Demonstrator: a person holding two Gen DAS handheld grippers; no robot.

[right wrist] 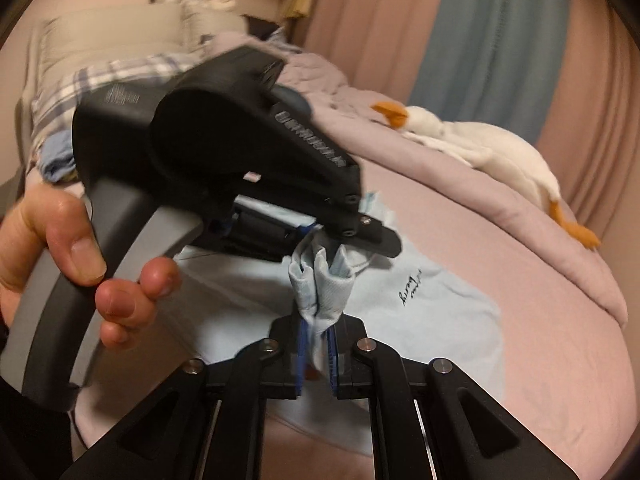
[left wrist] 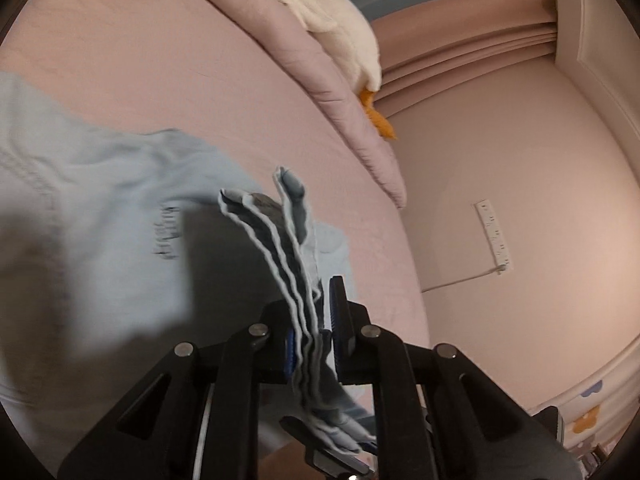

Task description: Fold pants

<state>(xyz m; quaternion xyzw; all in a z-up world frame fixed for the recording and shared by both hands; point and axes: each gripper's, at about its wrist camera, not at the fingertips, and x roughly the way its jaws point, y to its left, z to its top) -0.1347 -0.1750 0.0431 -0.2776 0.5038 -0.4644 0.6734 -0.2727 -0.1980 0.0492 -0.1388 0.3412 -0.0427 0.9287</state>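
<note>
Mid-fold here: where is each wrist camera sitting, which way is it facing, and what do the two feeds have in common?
Left wrist: rides the left claw, looking along its fingers across the pink bed toward a wall; the claw is shut on bunched edges of the light blue pants.
Right wrist: rides the right claw, facing the bed's far side and curtains; it is shut on pants fabric, with the left claw and the hand gripping it close ahead.
Shared: pants, bed, white plush goose.

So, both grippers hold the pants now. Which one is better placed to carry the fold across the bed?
Probably the left gripper: it clamps the stacked edges of the pants with bare pink bed ahead. The right gripper grips only a bunched corner.
</note>
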